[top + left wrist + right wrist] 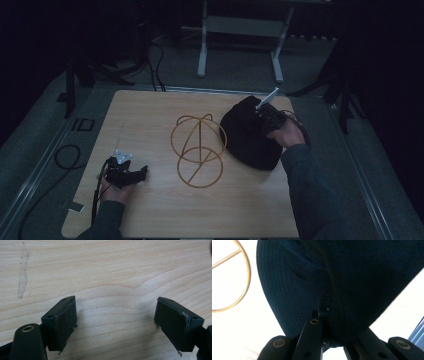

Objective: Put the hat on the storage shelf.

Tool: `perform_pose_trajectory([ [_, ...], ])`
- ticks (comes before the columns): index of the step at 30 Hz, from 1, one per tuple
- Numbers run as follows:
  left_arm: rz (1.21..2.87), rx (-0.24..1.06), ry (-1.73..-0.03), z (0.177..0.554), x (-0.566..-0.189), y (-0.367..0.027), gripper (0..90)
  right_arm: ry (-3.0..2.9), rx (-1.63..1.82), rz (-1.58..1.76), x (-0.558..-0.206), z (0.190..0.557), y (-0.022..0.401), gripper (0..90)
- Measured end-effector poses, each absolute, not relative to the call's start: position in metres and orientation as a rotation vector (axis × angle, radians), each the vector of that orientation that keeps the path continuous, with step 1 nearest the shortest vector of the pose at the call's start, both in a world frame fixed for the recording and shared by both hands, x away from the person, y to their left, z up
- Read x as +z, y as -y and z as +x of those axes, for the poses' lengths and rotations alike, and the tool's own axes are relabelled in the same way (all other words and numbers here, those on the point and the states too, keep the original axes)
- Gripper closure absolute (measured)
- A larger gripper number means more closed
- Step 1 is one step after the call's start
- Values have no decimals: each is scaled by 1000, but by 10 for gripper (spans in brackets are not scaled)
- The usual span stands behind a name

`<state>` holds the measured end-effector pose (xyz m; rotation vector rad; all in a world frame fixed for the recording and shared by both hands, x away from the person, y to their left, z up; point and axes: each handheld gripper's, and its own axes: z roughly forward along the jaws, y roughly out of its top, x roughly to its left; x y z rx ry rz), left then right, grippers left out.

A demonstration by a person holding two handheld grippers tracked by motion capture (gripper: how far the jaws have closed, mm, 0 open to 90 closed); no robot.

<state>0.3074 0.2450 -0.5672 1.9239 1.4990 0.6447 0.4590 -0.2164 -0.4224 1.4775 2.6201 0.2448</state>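
**Dark cap pinched by the right gripper beside a wire stand**

A pale wooden table is seen from above in a dim room. On its right half a dark fabric cap is gathered into a soft heap, just beside a gold wire stand at the centre. The cap's cloth is clamped between the closed jaws of the right gripper, held at the heap's upper right edge. The left gripper is rested on bare wood at the left, well apart, its jaws spread wide with nothing between them. Only a fold appears to be pinched, so the cloth could slip free when lifted, and a swinging cap could catch and topple the light stand.
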Motion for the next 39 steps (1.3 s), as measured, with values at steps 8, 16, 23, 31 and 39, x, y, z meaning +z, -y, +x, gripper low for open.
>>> perform_pose_trajectory([
  [8,1924,645,-1499,307,-567,-245,188,-2666,270,1412,-417,453,218,881],
  [16,1924,645,-1499,307,-567,-245,187,-2696,351,1392,-407,447,226,881],
  [23,1924,645,-1499,307,-567,-245,187,-2714,396,1330,-400,441,233,881],
  [31,1924,645,-1499,307,-567,-245,187,-2748,419,1240,-397,435,240,881],
  [39,1923,644,-1499,307,-567,-245,188,-2746,473,1198,-389,430,250,881],
])
